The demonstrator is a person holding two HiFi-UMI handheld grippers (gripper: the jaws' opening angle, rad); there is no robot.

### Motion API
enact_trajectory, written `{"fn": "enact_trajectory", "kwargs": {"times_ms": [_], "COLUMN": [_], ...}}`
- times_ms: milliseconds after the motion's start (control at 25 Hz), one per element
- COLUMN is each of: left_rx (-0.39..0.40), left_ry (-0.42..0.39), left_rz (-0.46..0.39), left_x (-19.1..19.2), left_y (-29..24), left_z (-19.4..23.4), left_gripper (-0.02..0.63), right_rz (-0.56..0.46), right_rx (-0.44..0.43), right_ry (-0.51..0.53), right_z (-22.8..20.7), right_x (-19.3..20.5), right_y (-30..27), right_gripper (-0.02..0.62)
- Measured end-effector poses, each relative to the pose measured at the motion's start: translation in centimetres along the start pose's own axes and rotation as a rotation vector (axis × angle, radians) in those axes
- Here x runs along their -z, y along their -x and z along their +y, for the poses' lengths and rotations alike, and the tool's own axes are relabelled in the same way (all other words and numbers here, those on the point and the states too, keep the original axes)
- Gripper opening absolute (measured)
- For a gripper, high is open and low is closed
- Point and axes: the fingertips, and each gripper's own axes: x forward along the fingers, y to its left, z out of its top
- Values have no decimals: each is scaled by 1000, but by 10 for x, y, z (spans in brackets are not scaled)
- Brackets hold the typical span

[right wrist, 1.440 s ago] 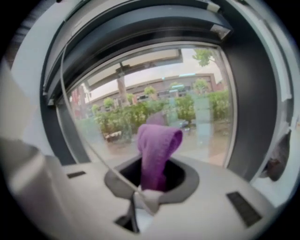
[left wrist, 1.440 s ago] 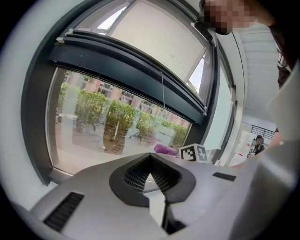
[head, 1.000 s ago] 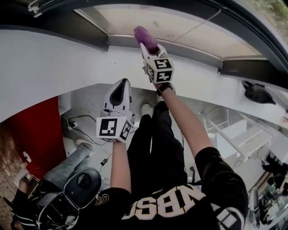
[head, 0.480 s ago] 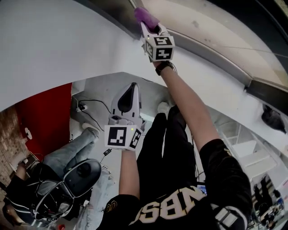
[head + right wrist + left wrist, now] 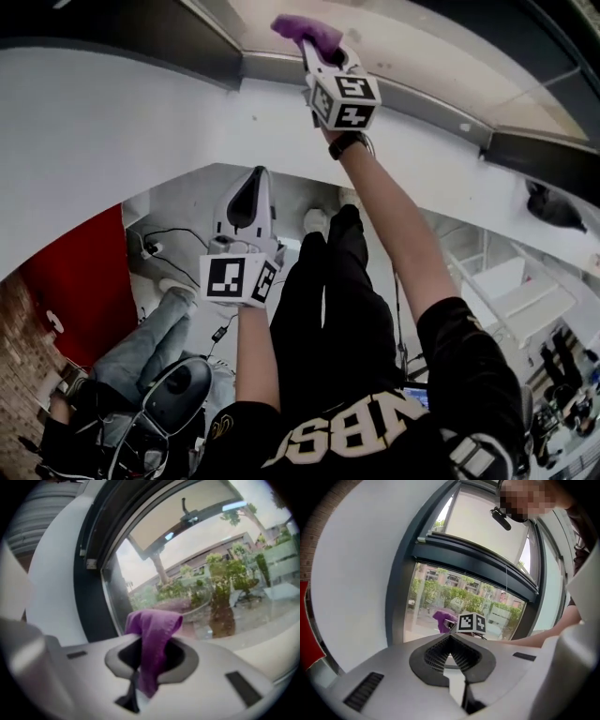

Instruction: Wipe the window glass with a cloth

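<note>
My right gripper (image 5: 322, 54) is raised at arm's length and shut on a purple cloth (image 5: 305, 30). The cloth's bunched end presses against the window glass (image 5: 394, 42) just above the dark lower frame (image 5: 412, 94). In the right gripper view the cloth (image 5: 152, 637) hangs out from between the jaws, with the glass (image 5: 220, 569) and its left frame post close ahead. My left gripper (image 5: 251, 187) is held lower, in front of the white wall, shut and empty. In the left gripper view it (image 5: 451, 641) points at the window, where the cloth (image 5: 442, 619) shows.
A white wall (image 5: 112, 122) runs under the window. On the floor below are a red panel (image 5: 75, 281), cables (image 5: 173, 239), a seated person's legs (image 5: 141, 342) and a black chair (image 5: 173, 394). White steps (image 5: 511, 281) stand at the right.
The right gripper has carried the cloth from the lower frame edge up onto the glass. The head view has swung about. The left gripper stays low and shut.
</note>
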Motion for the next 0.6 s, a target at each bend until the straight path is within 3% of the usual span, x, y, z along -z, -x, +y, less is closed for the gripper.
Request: {"fn": "enact_trajectory", "kwargs": {"times_ms": [360,600], "left_rx": [289,392], "left_ry": [-61,-121], "left_rz": [74,122], "left_x": [23,38], "left_y": [-77,-89], "left_z": [-140,-196], "left_gripper": [25,26], "right_rz": [23,-29], "right_rx": [334,505], "right_ry": [30,-31], "right_z": [-231,-328], "right_x": [-8,-21], "right_y": [175,257], "right_gripper": [77,77]}}
